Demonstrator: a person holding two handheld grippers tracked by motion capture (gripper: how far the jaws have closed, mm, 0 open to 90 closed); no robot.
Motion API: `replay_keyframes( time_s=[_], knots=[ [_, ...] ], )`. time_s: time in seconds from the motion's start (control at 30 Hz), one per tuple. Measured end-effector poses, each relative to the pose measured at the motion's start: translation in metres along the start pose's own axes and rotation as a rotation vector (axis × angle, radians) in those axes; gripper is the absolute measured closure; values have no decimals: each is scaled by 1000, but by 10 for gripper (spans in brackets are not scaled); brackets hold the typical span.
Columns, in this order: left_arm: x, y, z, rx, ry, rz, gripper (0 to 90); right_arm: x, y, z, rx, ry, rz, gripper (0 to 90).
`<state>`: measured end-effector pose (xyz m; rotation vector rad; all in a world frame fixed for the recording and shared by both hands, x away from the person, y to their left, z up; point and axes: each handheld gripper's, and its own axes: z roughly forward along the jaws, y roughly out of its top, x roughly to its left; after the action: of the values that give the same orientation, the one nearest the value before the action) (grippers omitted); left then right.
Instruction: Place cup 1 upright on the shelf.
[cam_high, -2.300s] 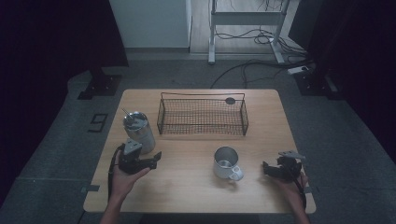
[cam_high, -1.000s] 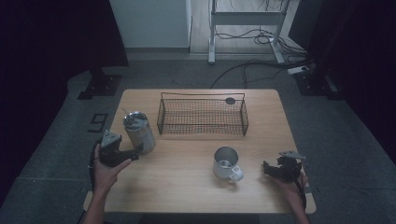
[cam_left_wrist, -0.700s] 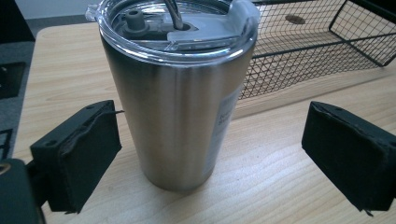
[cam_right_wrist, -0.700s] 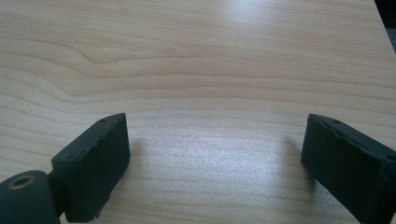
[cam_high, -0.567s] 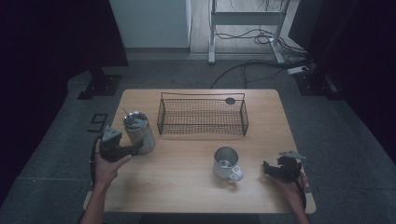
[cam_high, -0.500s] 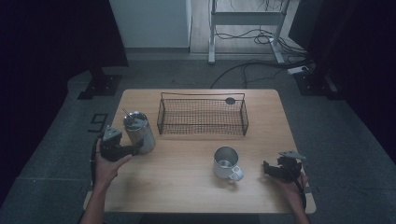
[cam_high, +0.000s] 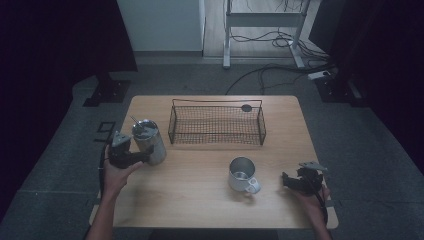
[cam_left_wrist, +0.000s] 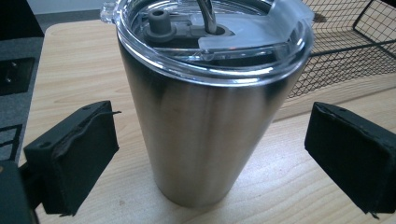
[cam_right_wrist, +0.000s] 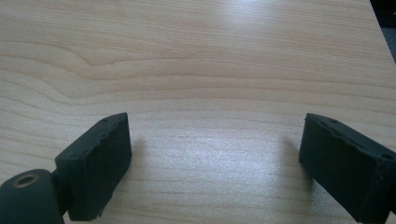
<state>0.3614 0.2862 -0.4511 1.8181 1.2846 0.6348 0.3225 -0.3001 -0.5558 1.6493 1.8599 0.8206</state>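
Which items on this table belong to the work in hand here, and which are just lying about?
In the job:
- steel tumbler with clear lid and straw, standing upright
- left gripper, jaws open on either side of the tumbler, pads not touching it

Lying about:
- metal mug, mid-table
- wire basket, at the back
- right gripper, open, nothing between its jaws, over bare table

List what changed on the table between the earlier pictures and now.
The left gripper swung out left, then closed in on the tumbler; open jaws now flank it, not gripping. The right gripper has just been closing, nothing between its jaws. Tumbler, mug and basket stayed put.
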Motion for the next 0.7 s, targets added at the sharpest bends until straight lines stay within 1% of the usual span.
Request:
replay_keyframes(
  time_s=[0.13, 0.37, 0.47, 0.53, 0.63, 0.7],
  knots=[
    [1, 2, 5, 9, -4, -1, 27, 0, 0, 0, 0, 0, 0, 90],
    [-2, 6, 14, -7, 2, 6, 27, 0, 0, 0, -1, 0, 1, 93],
    [-4, 7, 21, -13, 20, 16, 23, 0, 0, 0, -1, -2, 4, 95],
    [-4, 7, 26, -15, 25, 12, 23, 0, 0, 0, -1, -1, 3, 97],
    [-1, 7, 32, -11, 20, -4, 23, 0, 0, 0, -2, -1, 2, 100],
    [1, 7, 34, -12, 11, -6, 18, 0, 0, 0, -3, -1, 2, 101]
  ],
)
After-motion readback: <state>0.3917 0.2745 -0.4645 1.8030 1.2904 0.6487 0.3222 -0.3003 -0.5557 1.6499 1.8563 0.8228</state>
